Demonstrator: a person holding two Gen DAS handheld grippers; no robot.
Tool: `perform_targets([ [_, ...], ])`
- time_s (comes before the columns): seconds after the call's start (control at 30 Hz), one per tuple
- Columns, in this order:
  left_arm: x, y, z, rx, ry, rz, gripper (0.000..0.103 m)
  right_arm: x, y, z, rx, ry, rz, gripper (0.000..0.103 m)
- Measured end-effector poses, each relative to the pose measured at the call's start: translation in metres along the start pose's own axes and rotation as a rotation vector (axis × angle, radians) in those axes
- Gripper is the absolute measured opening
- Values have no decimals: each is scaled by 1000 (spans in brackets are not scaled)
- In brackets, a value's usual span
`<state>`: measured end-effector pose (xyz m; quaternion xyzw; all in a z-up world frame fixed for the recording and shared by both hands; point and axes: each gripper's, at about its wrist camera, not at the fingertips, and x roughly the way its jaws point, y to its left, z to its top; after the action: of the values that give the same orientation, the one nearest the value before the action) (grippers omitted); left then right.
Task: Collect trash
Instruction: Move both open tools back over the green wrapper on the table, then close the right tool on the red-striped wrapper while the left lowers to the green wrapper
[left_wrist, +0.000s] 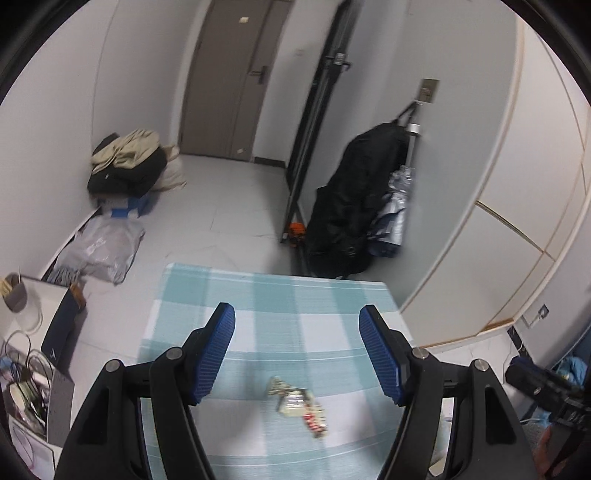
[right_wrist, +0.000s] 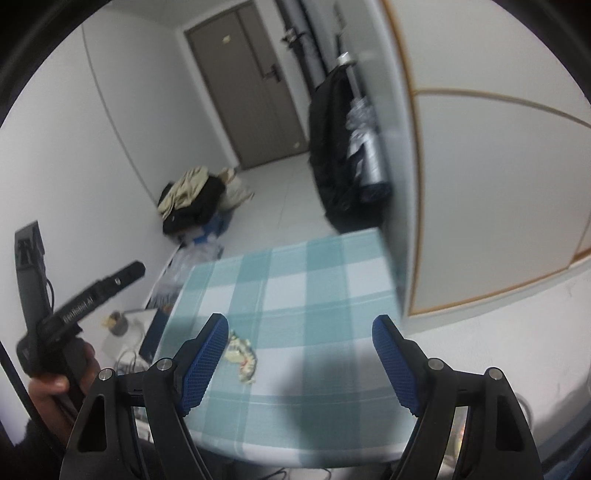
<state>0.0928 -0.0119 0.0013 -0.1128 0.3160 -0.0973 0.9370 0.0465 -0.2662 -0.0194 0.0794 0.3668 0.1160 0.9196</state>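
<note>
Black left gripper (left_wrist: 297, 354) with ribbed blue fingers (left_wrist: 216, 354), silver screws, white lettering, dark sleeve (right_wrist: 33, 443)

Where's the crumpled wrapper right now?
The crumpled wrapper lies on the checked tablecloth, near its front edge. In the left wrist view it sits between the open fingers; in the right wrist view, beside the left-hand finger.

The wrapper (left_wrist: 298, 404) on the table (left_wrist: 258, 295) is a smeared crumple, its print unreadable. The table's near edge runs out of the left view. The right gripper's finger (right_wrist: 204, 363) covers the wrapper's left end. Clutter (left_wrist: 26, 387) at the left edge is too blurred to sort.
</note>
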Motion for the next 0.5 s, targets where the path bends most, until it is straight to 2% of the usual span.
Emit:
perform_targets([
  [0.3,10,29,3,-76,62,26,66,81,39,-15,-81,147,60,79],
  [0.5,17,45,2,-124,96,35,66,125,55,-29,-115,249,110,60],
])
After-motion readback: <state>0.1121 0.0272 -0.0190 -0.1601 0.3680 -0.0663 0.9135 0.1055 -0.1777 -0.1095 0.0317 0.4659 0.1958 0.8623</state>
